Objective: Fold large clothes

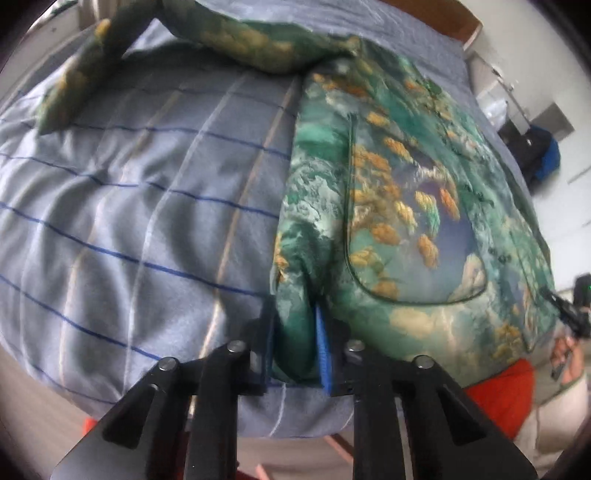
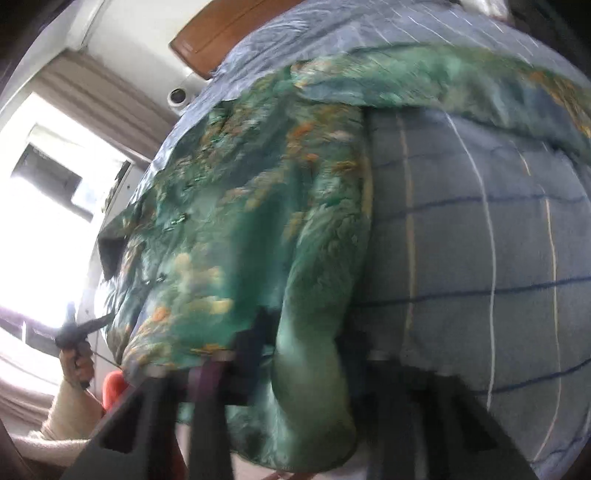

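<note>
A green garment [image 1: 388, 184] printed with orange and white patches lies flat on a blue-grey checked bed cover [image 1: 129, 203]. One sleeve [image 1: 229, 37] stretches across the far side. My left gripper [image 1: 295, 354] is shut on the garment's near hem, with cloth pinched between the black finger and the blue pad [image 1: 323, 350]. In the right wrist view, the same garment [image 2: 229, 221] bunches between the blurred fingers of my right gripper [image 2: 306, 347], which is shut on a thick fold at the other near corner. Each view shows the other gripper at its edge [image 1: 569, 314] [image 2: 74, 328], held by a hand.
A wooden headboard [image 2: 221, 33] stands at the far end of the bed. A bright window [image 2: 44, 221] with curtains lies to one side. A red object [image 1: 498, 391] sits below the near edge of the bed. A dark bag [image 1: 535, 155] rests on the floor beyond.
</note>
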